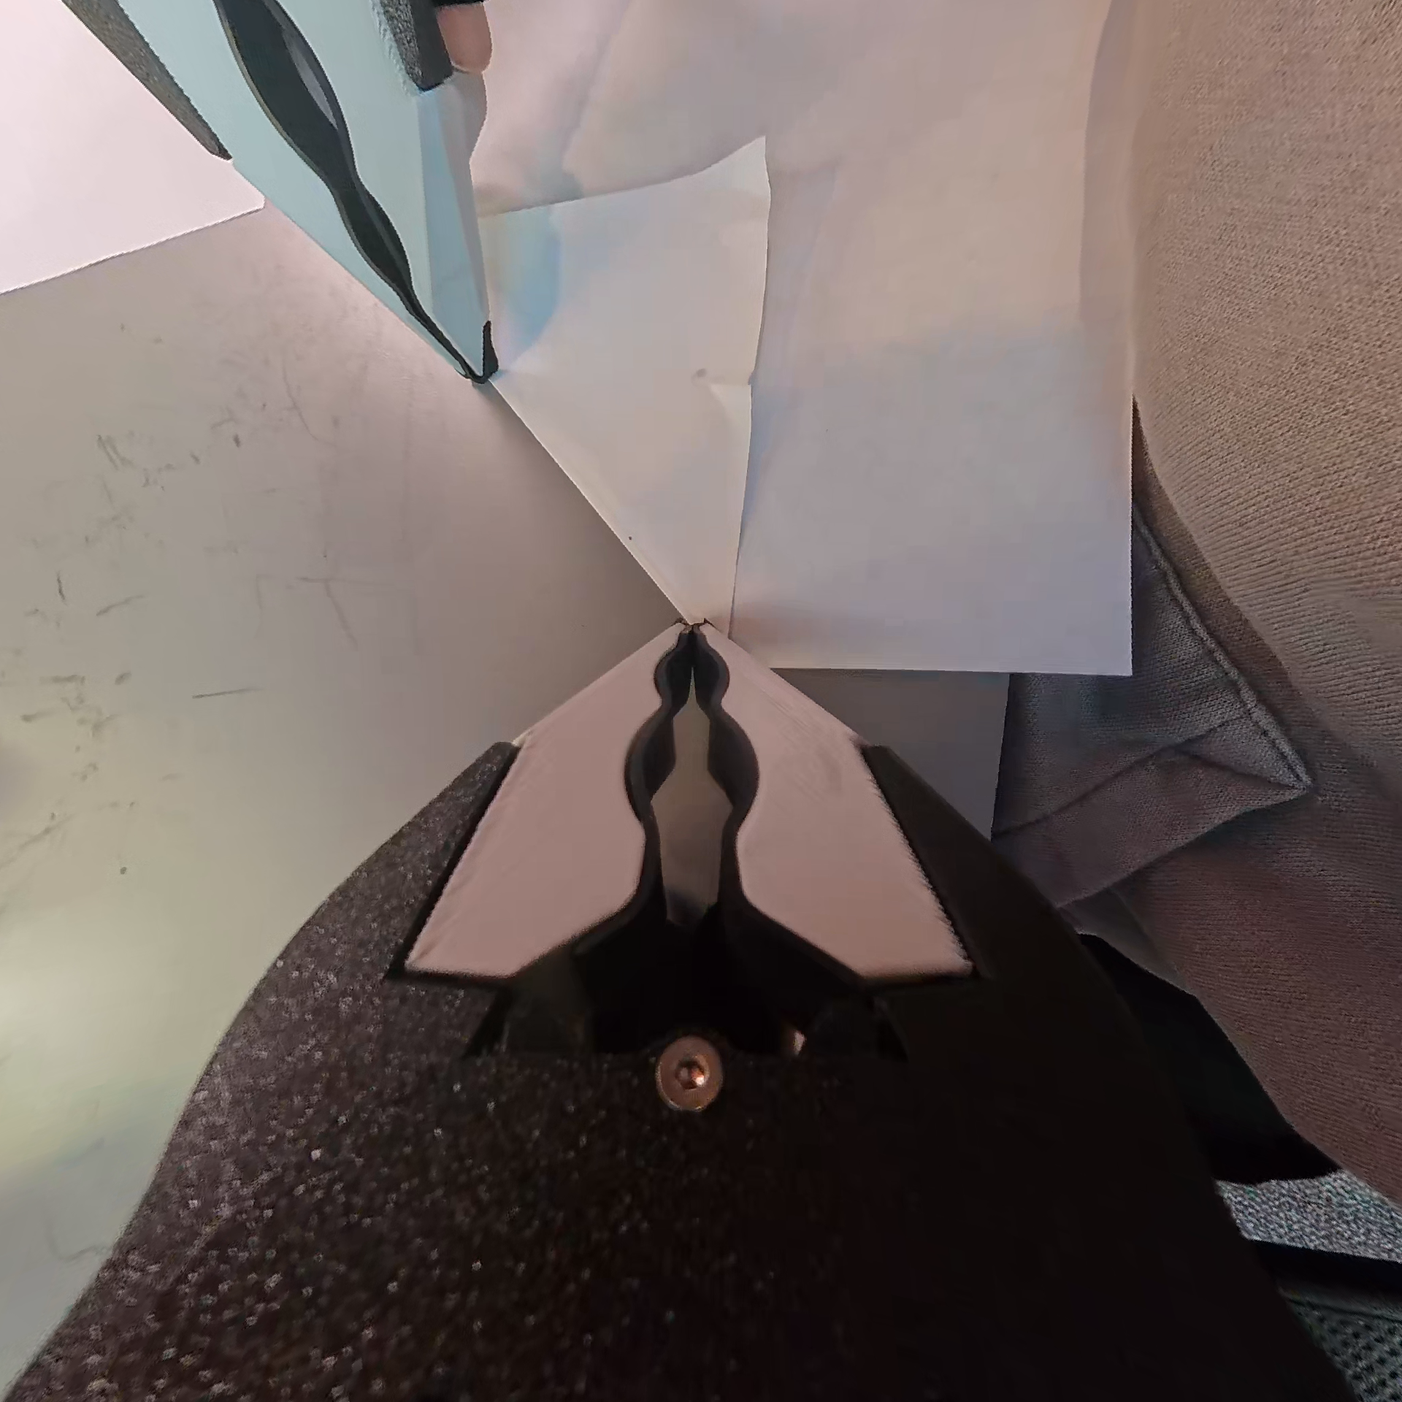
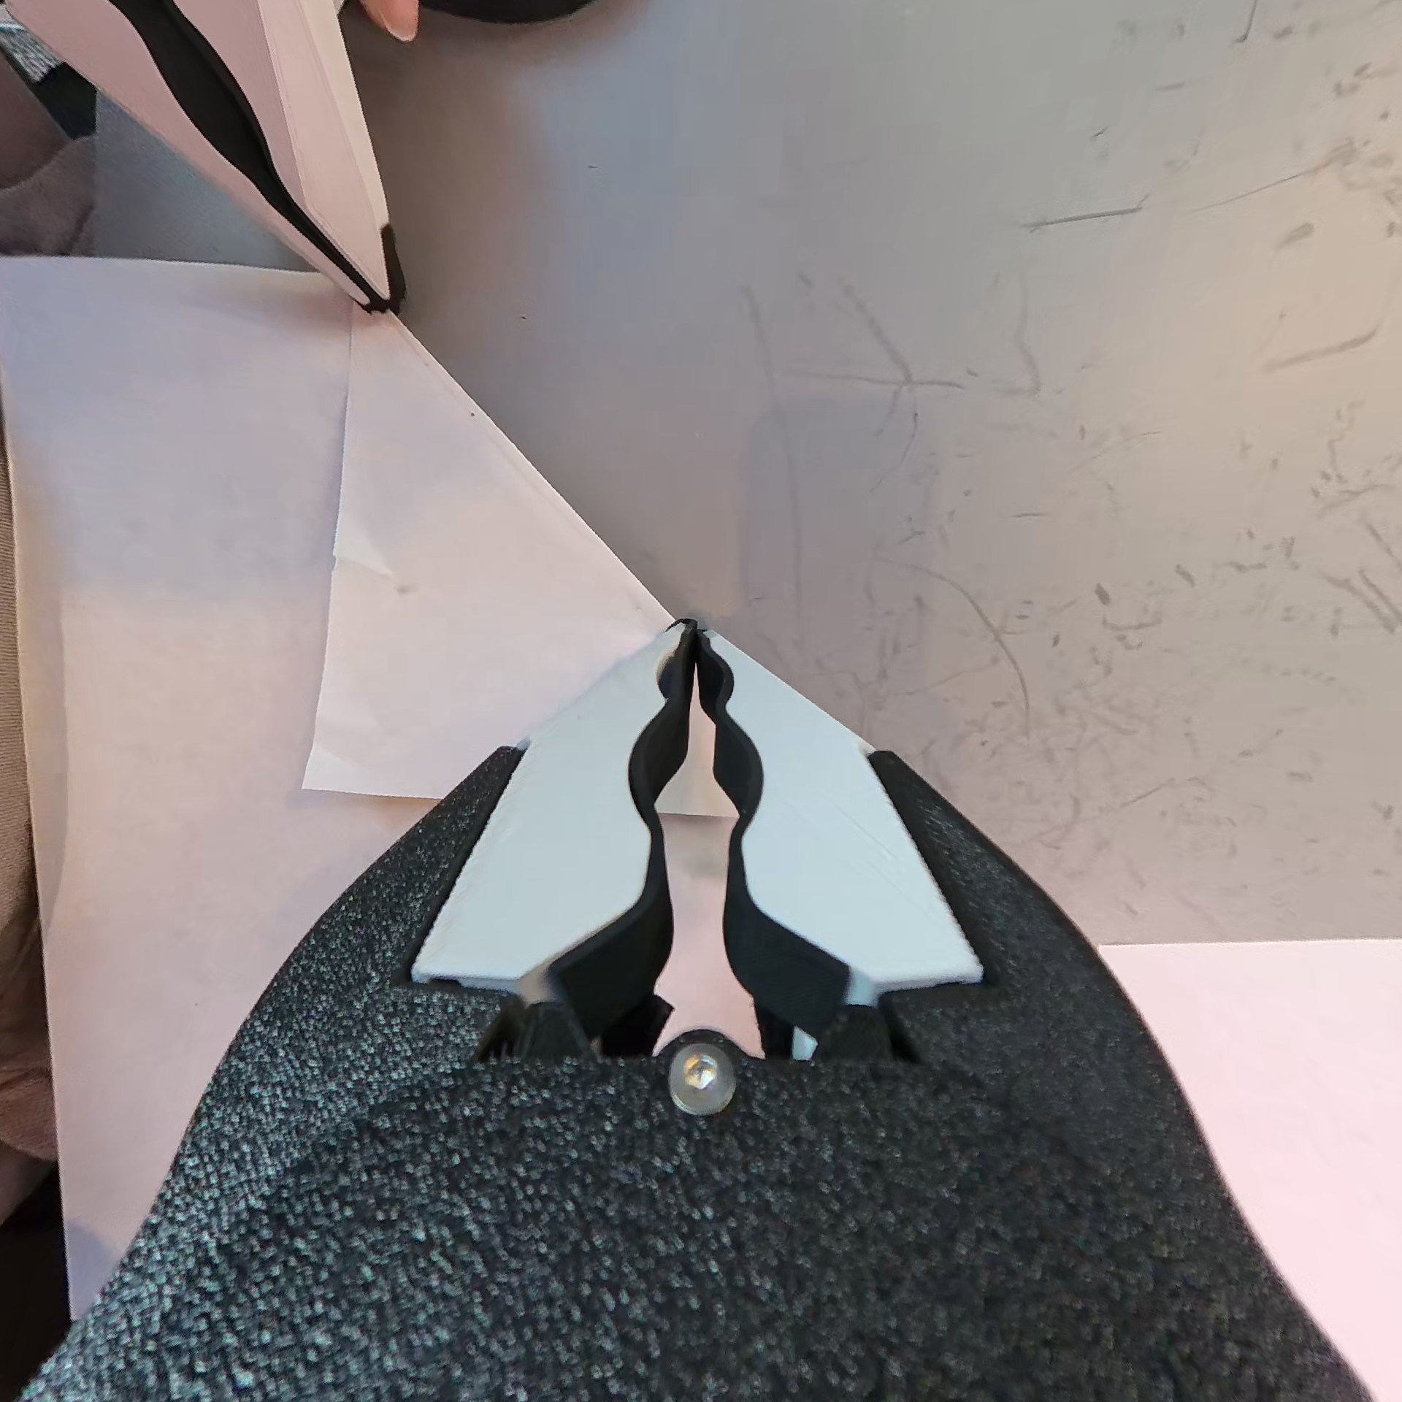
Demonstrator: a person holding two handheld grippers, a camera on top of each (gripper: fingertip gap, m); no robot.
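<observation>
We see left gripper [image 1: 694,626], fingers pressed together, tips at lower end of diagonal fold on white paper sheet [image 1: 933,493]. Right gripper [image 2: 692,623], fingers likewise closed, tips at other end of same fold. Whether tips pinch paper or only press it, we cannot tell. Sheet lies on scuffed grey worktop [image 2: 986,379], partly over person's beige garment [image 1: 1274,303]. We judge both tips placed to flatten crease.

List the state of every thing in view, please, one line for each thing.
left tool: shut, tips at one end of the paper's folded edge.
right tool: shut, tips at the other end.
white paper: folded along a diagonal, flap lying flat.
grey table: scratched.
</observation>
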